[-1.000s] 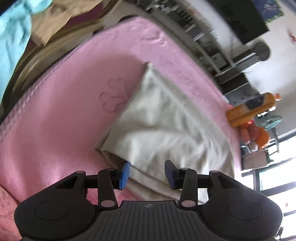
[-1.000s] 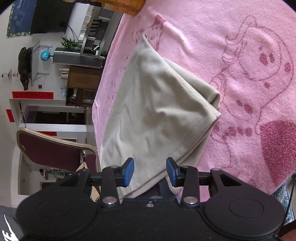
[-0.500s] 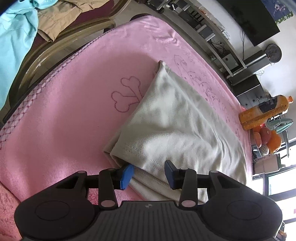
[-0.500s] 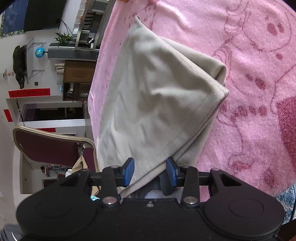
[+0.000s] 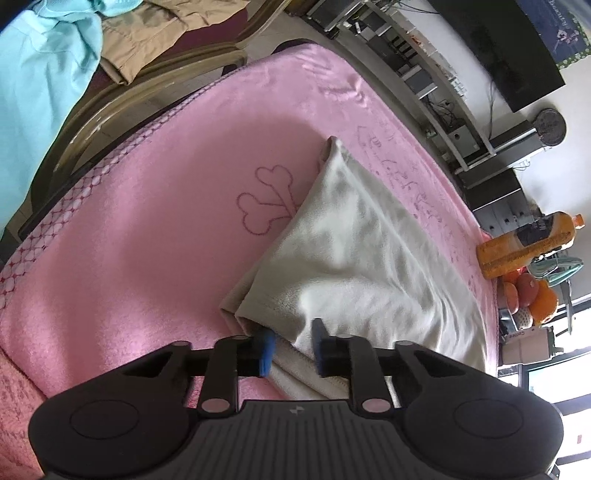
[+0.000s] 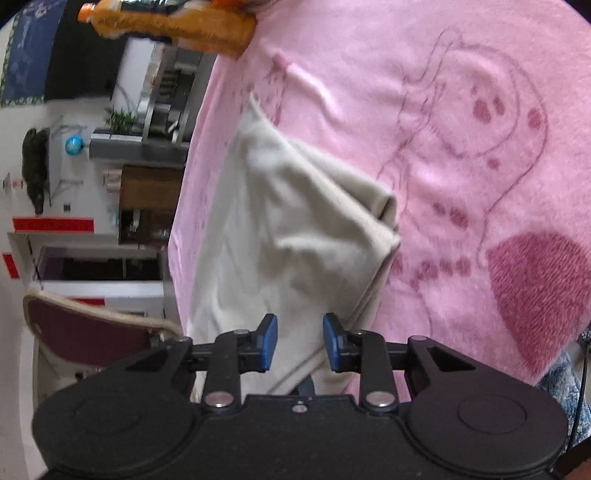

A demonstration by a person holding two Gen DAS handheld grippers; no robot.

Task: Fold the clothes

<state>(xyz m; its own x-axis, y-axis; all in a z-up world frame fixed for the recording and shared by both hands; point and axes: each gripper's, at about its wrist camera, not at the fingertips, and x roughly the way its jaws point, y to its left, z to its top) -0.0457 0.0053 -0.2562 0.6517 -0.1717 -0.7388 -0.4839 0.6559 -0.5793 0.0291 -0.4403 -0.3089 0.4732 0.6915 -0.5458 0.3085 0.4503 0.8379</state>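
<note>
A cream garment [image 5: 354,266] lies folded into a rough triangle on a pink blanket [image 5: 147,240]. My left gripper [image 5: 291,349] has its blue pads apart, with the garment's near edge lying between them. In the right wrist view the same garment [image 6: 288,229] lies on the blanket [image 6: 461,110]. My right gripper [image 6: 300,341] also has its pads apart, with the cloth's near edge running between and under them. Neither gripper pinches the cloth.
A wooden chair with tan and light-blue clothes [image 5: 74,48] stands beyond the blanket's far left edge. An orange bottle [image 5: 524,243] and oranges [image 5: 532,295] sit at the right. The bottle shows at top in the right wrist view [image 6: 173,26]. A chair [image 6: 92,332] stands left.
Both grippers stay open at the garment's near edge. The views have shifted slightly; the cloth's near edge has bunched a little toward the left gripper.
</note>
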